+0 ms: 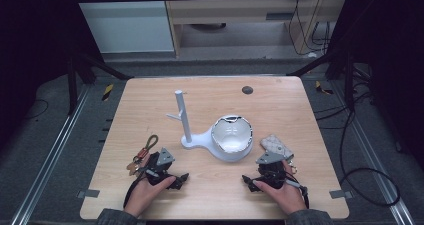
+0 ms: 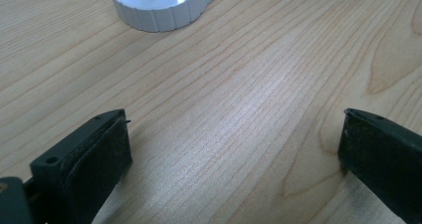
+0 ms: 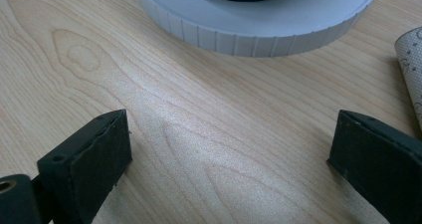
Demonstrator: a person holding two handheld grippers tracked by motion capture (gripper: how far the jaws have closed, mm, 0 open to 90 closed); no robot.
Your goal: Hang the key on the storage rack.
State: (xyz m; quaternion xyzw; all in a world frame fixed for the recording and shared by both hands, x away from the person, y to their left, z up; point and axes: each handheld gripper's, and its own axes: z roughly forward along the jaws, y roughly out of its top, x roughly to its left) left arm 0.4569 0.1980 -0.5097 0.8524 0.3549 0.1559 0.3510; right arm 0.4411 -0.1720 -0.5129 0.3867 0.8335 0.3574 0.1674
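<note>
The surface [image 1: 280, 105] is pale wood with plain grain and knots, smooth, with a soft satin sheen. On it the stand [image 1: 189, 135] looks like matt white plastic, its base rim finely ribbed. In the stand's dish sits a bowl [image 1: 231, 135], glossy white inside. Just right of the stand lies a pouch [image 1: 275, 145] of pale patterned cloth or leather. Left of the stand, the keyring [image 1: 145, 152] shows a brown leather-like strap and a cord loop. The fingers [image 2: 94, 159] are matt black plastic with rough, worn pads.
</note>
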